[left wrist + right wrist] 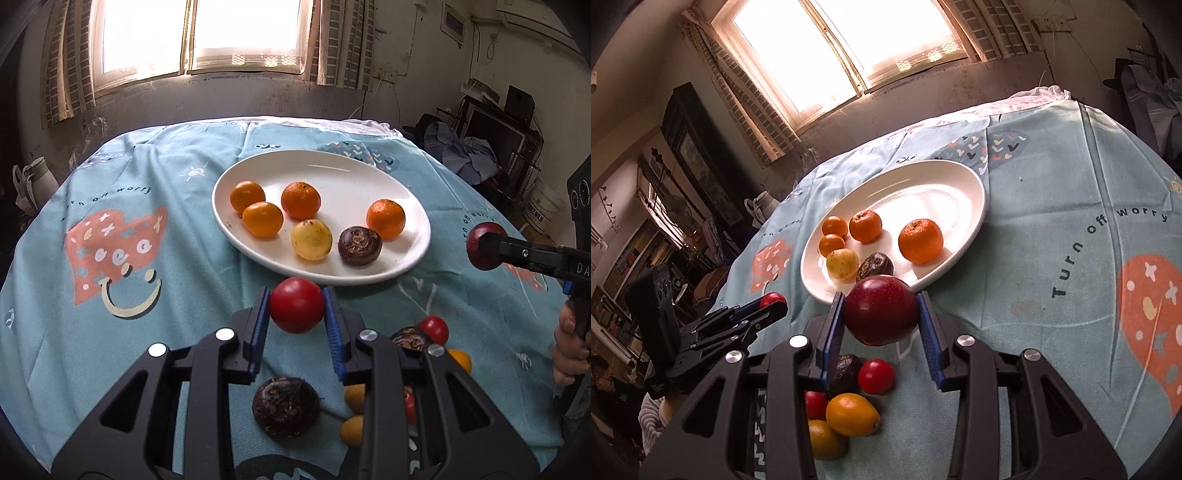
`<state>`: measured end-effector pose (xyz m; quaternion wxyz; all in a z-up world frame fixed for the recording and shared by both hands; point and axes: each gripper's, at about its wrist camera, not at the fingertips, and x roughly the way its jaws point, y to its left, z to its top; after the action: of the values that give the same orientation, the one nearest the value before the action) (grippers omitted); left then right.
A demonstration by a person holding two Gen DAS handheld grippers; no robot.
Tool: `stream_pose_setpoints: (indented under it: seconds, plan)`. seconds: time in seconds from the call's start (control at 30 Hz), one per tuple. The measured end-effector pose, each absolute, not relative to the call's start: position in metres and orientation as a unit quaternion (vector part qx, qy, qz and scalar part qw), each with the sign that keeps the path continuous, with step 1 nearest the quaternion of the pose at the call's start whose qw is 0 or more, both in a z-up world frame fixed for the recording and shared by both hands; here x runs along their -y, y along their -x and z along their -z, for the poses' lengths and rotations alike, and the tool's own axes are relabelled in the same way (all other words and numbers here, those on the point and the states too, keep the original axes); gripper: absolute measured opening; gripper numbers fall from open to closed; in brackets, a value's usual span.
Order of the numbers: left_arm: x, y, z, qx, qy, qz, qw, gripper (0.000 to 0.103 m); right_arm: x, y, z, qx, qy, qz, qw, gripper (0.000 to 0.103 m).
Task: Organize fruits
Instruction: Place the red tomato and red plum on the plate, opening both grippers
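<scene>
My left gripper (296, 295) is shut on a small red tomato (296, 314), held just above the cloth in front of the white oval plate (343, 173). My right gripper (881, 297) is shut on a dark red plum (881, 317), also raised before the plate (923, 184). On the plate lie several oranges (301, 200), a yellow fruit (311, 239) and a dark brown water chestnut (359, 245). The left wrist view shows the plum (476, 240) at the right, and the right wrist view shows the tomato (772, 297) at the left.
Loose fruit lies on the blue printed tablecloth (166, 295) near me: a dark water chestnut (286, 406), a red tomato (876, 376), yellow fruits (852, 414) and another chestnut (846, 373). A person's hand (569, 347) holds the right gripper's handle.
</scene>
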<state>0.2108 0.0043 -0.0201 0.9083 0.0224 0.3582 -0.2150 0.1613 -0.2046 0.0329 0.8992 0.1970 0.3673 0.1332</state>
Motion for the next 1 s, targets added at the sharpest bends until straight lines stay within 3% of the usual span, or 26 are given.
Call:
stream_pose_setpoints:
  seconds: [0.23, 0.5, 0.53, 0.6, 0.63, 0.87, 1.0]
  plan:
    - [0.039, -0.262, -0.01, -0.346, -0.031, 0.224, 0.91, 0.03, 0.209, -0.219, -0.065, -0.353, -0.176, -0.117, 0.911, 0.039]
    - [0.088, -0.3, 0.024, -0.381, -0.047, 0.236, 0.893, 0.031, 0.211, -0.283, -0.016, -0.388, -0.192, -0.083, 0.898, 0.041]
    - [0.088, -0.304, 0.028, -0.387, -0.042, 0.238, 0.89, 0.033, 0.211, -0.288, -0.011, -0.393, -0.192, -0.081, 0.895, 0.042]
    - [0.085, -0.307, 0.032, -0.389, -0.029, 0.239, 0.889, 0.053, 0.21, -0.291, -0.008, -0.398, -0.189, -0.083, 0.894, 0.065]
    - [0.083, -0.307, 0.031, -0.384, -0.029, 0.235, 0.893, 0.062, 0.211, -0.287, -0.012, -0.387, -0.19, -0.083, 0.898, 0.068]
    - [0.051, -0.272, 0.01, -0.347, -0.031, 0.216, 0.912, 0.066, 0.215, -0.239, -0.062, -0.323, -0.179, -0.097, 0.924, 0.068]
    - [0.013, -0.231, 0.013, -0.337, -0.023, 0.195, 0.921, 0.068, 0.211, -0.195, -0.063, -0.316, -0.168, -0.114, 0.927, 0.068]
